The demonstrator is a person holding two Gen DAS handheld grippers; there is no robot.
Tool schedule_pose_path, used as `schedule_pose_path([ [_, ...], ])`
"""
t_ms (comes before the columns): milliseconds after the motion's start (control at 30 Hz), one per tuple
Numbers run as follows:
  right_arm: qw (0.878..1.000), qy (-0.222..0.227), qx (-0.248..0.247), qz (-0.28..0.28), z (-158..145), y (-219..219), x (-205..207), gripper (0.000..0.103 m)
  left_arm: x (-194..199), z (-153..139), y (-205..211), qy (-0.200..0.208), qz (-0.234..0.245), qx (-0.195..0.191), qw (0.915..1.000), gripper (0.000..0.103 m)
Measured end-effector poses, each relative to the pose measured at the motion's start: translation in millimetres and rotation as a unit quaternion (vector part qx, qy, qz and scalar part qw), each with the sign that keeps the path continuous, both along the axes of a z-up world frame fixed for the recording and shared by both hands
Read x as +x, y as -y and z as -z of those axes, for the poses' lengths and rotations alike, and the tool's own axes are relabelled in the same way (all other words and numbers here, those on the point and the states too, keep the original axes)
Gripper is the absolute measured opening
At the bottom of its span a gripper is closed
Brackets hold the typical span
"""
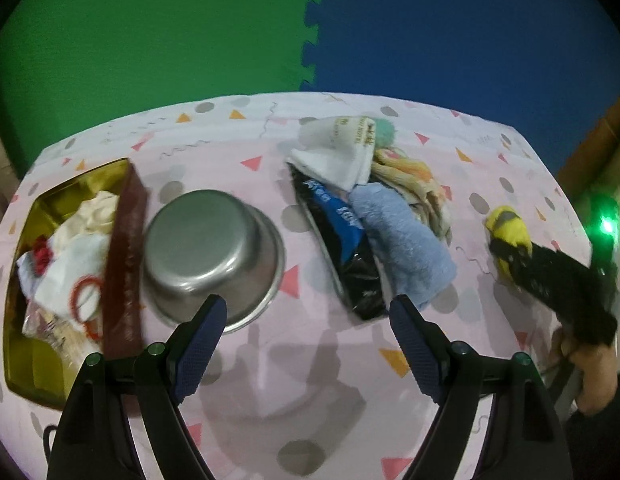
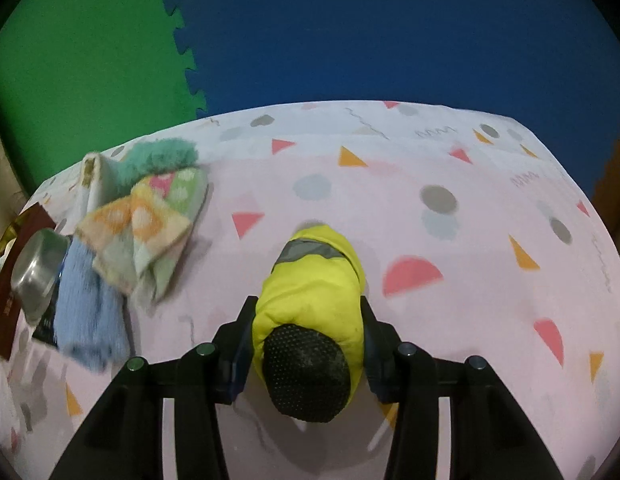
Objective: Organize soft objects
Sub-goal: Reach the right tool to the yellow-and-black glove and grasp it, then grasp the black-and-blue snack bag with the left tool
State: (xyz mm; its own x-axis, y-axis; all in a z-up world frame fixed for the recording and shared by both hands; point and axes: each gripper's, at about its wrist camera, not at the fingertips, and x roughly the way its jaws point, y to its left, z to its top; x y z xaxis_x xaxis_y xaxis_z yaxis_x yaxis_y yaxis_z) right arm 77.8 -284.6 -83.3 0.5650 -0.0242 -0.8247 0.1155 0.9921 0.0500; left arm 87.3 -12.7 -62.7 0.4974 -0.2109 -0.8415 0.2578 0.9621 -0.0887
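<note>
Yellow glove (image 2: 313, 300): a soft yellow roll with a black dotted end, out on the right side of the table (image 2: 449, 184), well apart from the other things.
Right tongs (image 2: 306, 344): squeezed on the yellow glove, one finger on each side.
Left tongs (image 1: 308, 344): wide open, nothing in them, over the near edge of the table.
Gold box (image 1: 28, 376): at the table's left end, with white and red soft things inside.
Cloth pile (image 1: 393, 216): towels and a blue bag in the middle, beside an upside-down metal bowl (image 1: 212, 252).
Step now: I think picking up the glove.
Next move: lift it, carry it left to the box.
</note>
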Motion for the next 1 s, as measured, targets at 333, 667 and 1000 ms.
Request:
schedule_pose_path([
  [333,1.0,-0.001,-0.004,0.005,-0.5,2.5,-9.2,0.049,35.9,17.8,17.6,-0.054,-0.008,-0.005,0.9985,0.063],
  [667,1.0,0.001,0.003,0.006,-0.5,2.6,-9.1,0.049,59.3,33.1,39.1,-0.087,-0.005,0.011,0.9962,0.056],
  [1000,1.0,0.004,0.016,0.007,-0.3,7.2,-9.5,0.049,77.8,50.0,51.2,-0.089,-0.006,0.037,0.9953,0.041],
])
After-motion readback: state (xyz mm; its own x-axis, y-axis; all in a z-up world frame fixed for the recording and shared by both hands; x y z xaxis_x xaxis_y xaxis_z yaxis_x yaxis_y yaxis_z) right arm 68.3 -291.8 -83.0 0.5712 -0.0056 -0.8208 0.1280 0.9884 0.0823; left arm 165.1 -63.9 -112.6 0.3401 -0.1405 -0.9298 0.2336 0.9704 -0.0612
